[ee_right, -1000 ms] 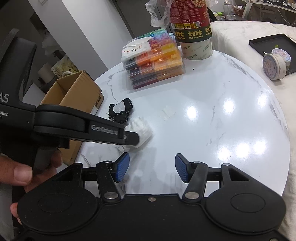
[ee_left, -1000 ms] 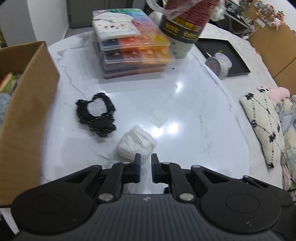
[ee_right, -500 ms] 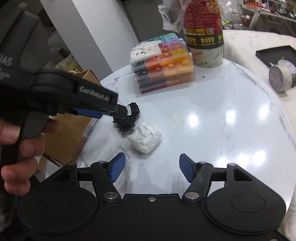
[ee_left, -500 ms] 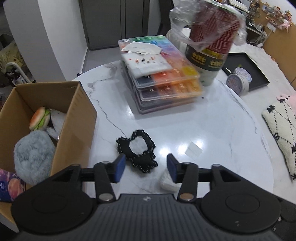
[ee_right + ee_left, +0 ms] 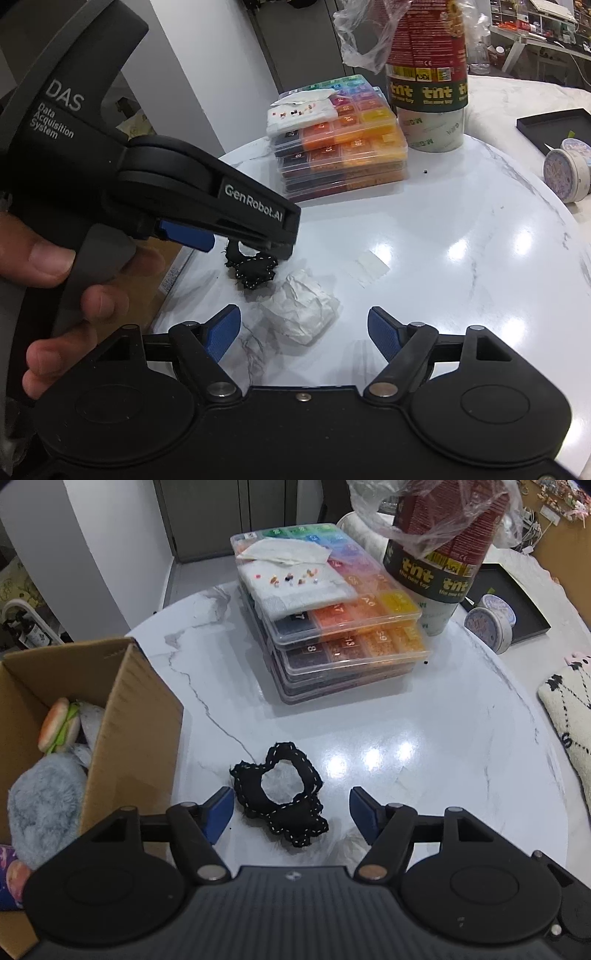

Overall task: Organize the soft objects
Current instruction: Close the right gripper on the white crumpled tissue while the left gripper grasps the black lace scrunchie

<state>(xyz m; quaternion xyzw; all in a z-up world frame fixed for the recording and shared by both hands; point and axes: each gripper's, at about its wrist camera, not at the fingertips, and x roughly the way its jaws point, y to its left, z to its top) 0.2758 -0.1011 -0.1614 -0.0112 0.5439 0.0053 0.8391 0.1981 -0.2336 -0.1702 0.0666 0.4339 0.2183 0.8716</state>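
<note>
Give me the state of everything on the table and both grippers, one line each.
left gripper: open, above the black scrunchie
right gripper: open, empty
black scrunchie: flat on table
white crumpled wad: loose on table
cardboard box: open, holding plush toys
bead cases: stacked, closed

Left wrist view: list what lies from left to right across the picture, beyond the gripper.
Open cardboard box → black fabric heart ring with white stitching → stack of clear bead organizer cases → round patterned tin → cream diamond-patterned cushion.

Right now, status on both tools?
Left tool open over black scrunchie. Right tool open near white wad. Cardboard box left, unobstructed.
</note>
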